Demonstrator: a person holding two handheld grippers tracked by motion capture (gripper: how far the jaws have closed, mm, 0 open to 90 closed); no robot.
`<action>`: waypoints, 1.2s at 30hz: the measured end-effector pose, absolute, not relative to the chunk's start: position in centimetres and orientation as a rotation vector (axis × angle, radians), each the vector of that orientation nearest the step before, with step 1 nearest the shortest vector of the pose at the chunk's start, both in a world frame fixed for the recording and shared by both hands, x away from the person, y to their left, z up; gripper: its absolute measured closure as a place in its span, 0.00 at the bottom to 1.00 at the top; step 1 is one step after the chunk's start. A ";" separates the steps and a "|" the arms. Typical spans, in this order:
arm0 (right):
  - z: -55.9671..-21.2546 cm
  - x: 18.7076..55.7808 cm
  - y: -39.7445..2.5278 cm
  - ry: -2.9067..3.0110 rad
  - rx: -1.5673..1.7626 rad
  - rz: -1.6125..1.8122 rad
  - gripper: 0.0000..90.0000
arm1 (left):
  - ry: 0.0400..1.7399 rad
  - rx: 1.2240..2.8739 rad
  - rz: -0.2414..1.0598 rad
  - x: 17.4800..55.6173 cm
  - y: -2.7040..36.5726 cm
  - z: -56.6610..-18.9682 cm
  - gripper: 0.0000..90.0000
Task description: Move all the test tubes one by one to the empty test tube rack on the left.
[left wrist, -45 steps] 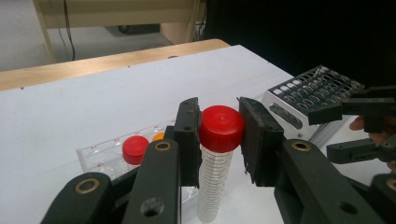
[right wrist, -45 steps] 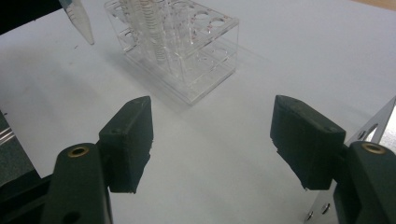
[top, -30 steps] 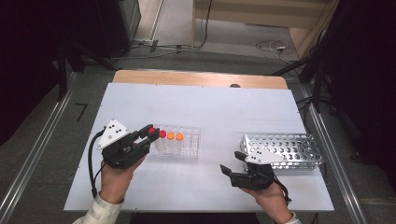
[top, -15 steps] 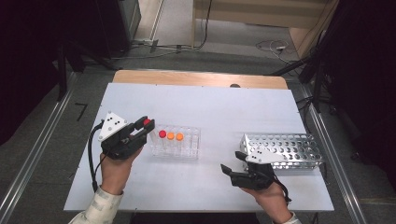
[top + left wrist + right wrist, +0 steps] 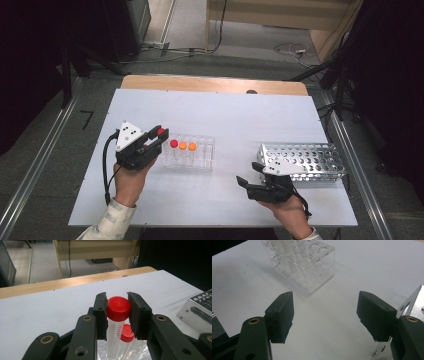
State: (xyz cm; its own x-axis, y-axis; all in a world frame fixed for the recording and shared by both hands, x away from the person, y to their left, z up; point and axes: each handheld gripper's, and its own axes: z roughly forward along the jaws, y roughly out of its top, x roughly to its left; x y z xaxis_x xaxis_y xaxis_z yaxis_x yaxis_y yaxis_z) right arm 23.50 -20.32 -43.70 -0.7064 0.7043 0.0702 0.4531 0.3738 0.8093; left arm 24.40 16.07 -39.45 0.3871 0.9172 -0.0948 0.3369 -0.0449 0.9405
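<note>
The left gripper (image 5: 117, 308) has its fingers clenched on the red screw cap of a clear graduated plastic tube (image 5: 115, 326), held upright above the clear acrylic rack (image 5: 192, 152). The right gripper (image 5: 325, 312) rests released beside the perforated metal rack (image 5: 307, 160) on the white worktop (image 5: 235, 117).

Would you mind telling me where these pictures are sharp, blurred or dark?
Left gripper view: the red-capped clear plastic tube in the left hand-held gripper is sharp, the floor behind soft. Right gripper view: the clear acrylic rack casts a faint shadow leftwards. High view: the white table is evenly lit, its surroundings dark.
</note>
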 end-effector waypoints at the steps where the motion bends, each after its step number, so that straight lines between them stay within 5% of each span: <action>1: -43.7 23.5 -20.3 2.350 1.024 1.248 0.31 | 1.142 1.599 0.699 24.4 16.0 -39.5 0.78; 36: -43.8 23.5 -20.4 2.350 1.026 1.244 0.31 | 1.180 1.636 0.683 24.7 15.8 -41.9 0.77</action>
State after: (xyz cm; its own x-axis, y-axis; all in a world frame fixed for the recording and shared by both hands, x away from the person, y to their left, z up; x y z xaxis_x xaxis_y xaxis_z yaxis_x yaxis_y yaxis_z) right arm 23.47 -20.39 -43.76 -0.7041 0.7066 0.0702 0.4556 0.3736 0.8080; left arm 24.69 15.76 -41.90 0.3725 0.9234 -0.0927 0.3797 -0.0604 0.9231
